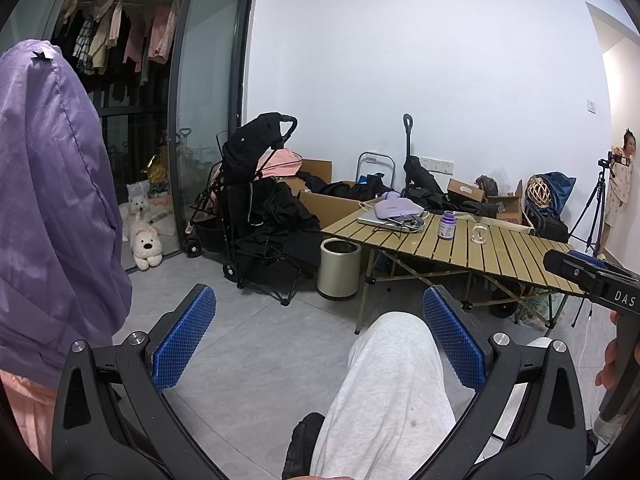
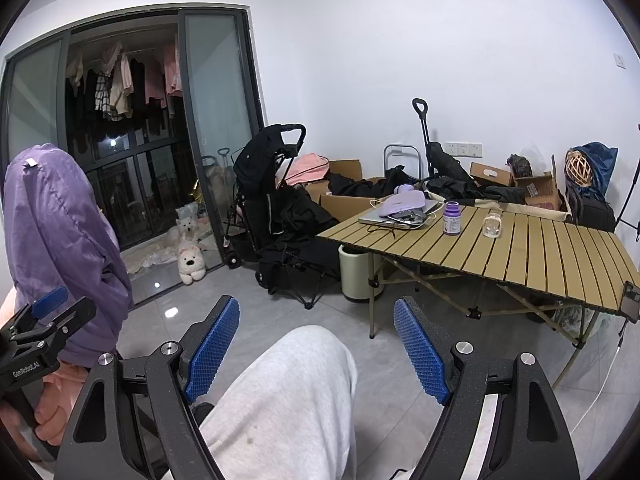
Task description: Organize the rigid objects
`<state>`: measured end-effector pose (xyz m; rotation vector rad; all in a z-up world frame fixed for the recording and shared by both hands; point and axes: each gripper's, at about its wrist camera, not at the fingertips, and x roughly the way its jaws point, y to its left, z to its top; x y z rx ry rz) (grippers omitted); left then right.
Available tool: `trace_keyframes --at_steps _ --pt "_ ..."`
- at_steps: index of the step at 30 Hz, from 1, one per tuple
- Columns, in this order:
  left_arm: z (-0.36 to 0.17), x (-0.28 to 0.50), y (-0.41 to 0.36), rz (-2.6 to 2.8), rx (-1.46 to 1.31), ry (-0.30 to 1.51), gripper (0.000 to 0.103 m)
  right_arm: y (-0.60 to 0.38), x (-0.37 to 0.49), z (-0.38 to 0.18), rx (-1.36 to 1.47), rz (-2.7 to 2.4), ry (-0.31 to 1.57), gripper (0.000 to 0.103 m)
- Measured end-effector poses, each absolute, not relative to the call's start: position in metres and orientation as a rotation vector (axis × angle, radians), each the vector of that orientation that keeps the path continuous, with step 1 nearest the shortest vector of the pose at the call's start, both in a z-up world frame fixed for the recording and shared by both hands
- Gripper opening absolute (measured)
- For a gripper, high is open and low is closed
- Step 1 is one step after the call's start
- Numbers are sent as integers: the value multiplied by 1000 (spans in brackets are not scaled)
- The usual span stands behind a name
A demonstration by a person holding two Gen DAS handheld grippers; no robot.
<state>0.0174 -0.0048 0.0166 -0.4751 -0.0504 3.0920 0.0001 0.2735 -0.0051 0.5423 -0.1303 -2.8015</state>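
Observation:
A purple-capped bottle (image 1: 446,225) (image 2: 452,218) and a small clear glass jar (image 1: 479,233) (image 2: 492,225) stand on a slatted folding table (image 1: 516,252) (image 2: 552,252). A laptop with a purple pouch and cables (image 1: 394,213) (image 2: 400,210) lies at the table's far left corner. My left gripper (image 1: 318,328) is open and empty, held low above a grey-trousered knee, far from the table. My right gripper (image 2: 316,330) is open and empty, likewise low and well short of the table.
A cream waste bin (image 1: 338,269) (image 2: 354,278) stands by the table leg. A black stroller (image 1: 248,184) (image 2: 272,188), a folding chair with dark clothes, and cardboard boxes line the wall. A plush dog (image 1: 146,246) sits by the glass door. A tripod (image 1: 596,208) stands at the right.

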Motion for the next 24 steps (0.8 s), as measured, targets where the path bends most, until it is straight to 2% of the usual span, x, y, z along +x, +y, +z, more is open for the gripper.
trace_keyframes --at_steps 24 --pt "16 18 -6 3094 -475 -54 103 274 1 -7 546 -2799 -129 85"
